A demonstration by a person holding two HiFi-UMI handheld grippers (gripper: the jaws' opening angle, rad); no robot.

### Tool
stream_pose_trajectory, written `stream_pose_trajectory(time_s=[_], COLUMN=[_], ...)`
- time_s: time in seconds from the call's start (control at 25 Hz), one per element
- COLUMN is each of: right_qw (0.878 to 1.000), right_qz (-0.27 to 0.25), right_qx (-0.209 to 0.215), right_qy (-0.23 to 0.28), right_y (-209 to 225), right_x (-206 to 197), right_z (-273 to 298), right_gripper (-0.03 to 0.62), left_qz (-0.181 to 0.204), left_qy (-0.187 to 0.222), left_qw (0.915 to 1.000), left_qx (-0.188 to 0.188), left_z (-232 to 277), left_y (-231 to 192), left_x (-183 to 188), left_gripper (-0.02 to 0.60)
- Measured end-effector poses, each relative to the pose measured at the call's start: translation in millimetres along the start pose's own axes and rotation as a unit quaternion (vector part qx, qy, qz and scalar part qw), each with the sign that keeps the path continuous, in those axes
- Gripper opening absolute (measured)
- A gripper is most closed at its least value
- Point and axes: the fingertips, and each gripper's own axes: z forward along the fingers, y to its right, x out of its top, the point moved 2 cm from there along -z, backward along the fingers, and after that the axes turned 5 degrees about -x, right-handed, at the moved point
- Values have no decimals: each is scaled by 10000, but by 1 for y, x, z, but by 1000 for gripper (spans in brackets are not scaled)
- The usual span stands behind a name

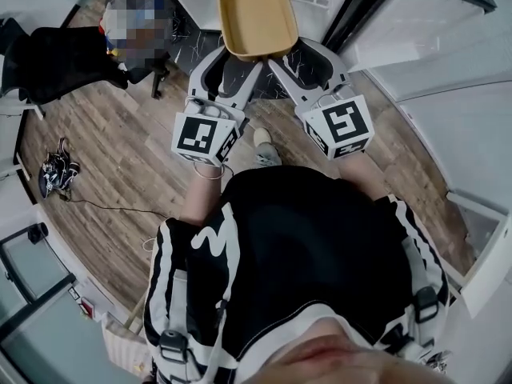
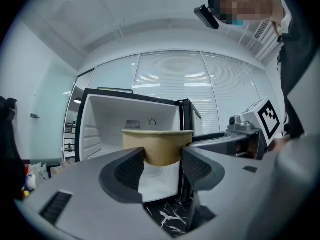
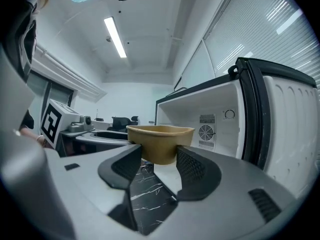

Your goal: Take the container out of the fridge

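Slippage risk: your left gripper (image 2: pixel 162 160) and right gripper (image 3: pixel 159 160) fingers clamp only the tan container's (image 1: pixel 258 14) near corners; uneven pull tips it.

You are wearing a black top (image 1: pixel 312 246) with white bands running down its sleeves, and dark straps (image 1: pixel 172 346) with buckles are crossing your shoulders. Your left gripper (image 1: pixel 232 58) and right gripper (image 1: pixel 308 50) are showing grey bodies, black textured pads (image 2: pixel 131 170), and white cubes (image 1: pixel 204 137) bearing black square markers.
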Motion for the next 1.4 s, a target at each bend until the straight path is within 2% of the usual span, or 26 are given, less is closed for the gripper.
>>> stream_pose_trajectory(time_s=[1.04,1.4], right_qw=[9997,9994], right_qz=[4,15], right_qx=[200,293], right_qy=[157,204], right_y=[-48,-65], right_x=[1,0], right_z=[-112,-137], right_gripper=[227,227], left_qz=[104,115], left_qy=[103,142], left_qw=[9996,9993], left_qx=[255,339], left_z=[-71,-93], left_y=[103,125], left_x=[13,14], left_gripper=[241,241])
